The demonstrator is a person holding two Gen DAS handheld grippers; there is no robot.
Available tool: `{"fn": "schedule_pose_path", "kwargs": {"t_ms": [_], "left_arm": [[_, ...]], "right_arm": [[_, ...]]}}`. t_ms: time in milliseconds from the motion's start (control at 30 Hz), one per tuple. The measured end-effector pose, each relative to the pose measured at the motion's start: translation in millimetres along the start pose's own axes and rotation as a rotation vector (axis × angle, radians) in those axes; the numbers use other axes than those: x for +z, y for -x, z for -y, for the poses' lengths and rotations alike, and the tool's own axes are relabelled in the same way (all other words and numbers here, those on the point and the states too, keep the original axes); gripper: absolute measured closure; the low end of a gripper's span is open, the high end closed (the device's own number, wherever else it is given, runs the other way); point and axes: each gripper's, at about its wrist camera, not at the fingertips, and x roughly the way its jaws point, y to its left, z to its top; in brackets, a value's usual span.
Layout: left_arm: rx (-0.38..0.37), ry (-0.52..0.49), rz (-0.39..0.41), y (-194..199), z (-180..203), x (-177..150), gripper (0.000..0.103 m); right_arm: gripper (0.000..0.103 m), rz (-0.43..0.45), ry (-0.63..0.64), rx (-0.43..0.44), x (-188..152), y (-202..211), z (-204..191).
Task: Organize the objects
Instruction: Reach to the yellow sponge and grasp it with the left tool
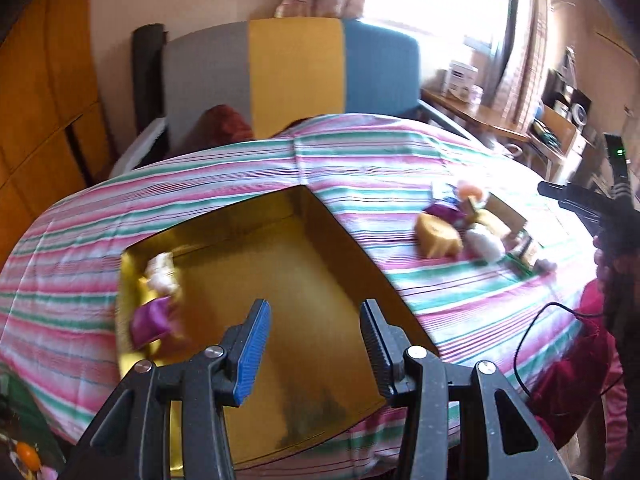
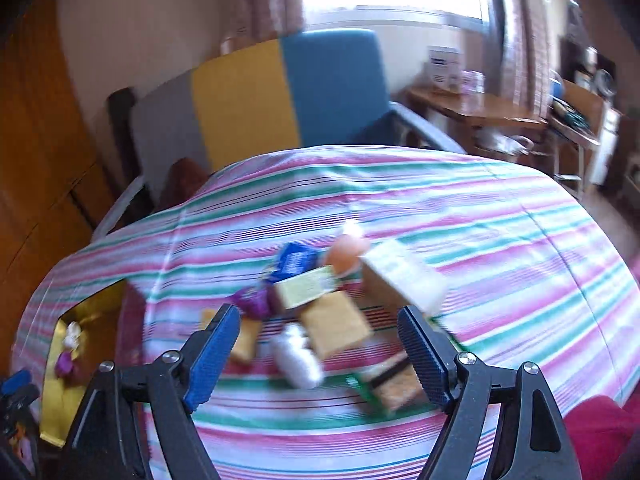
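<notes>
Two grippers, left gripper (image 1: 314,344) and right gripper (image 2: 320,354), jaws wide, empty. Our pile (image 2: 320,312) sits right of gold box (image 1: 280,280). Risk: crowded items, we snag two together.

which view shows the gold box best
The left wrist view. The gold box fills the middle of the frame, open, with a purple item and a white item at its left wall. The right wrist view catches only a sliver of it at the far left edge, mostly cut off.
</notes>
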Motion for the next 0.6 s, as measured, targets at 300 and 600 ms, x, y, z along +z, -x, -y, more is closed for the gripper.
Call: {"fn": "schedule_pose_path", "kwargs": {"t_ms": [300, 600], "left_arm": [[-0.126, -0.090, -0.069, -35, 62, 29, 0.056], [-0.163, -0.119, -0.193, -98, 116, 53, 0.046]], "right_arm": [[0.020, 0.012, -0.381, 0.054, -19, -13, 90], [0.013, 0.021, -0.395, 0.098, -18, -13, 89]]}}
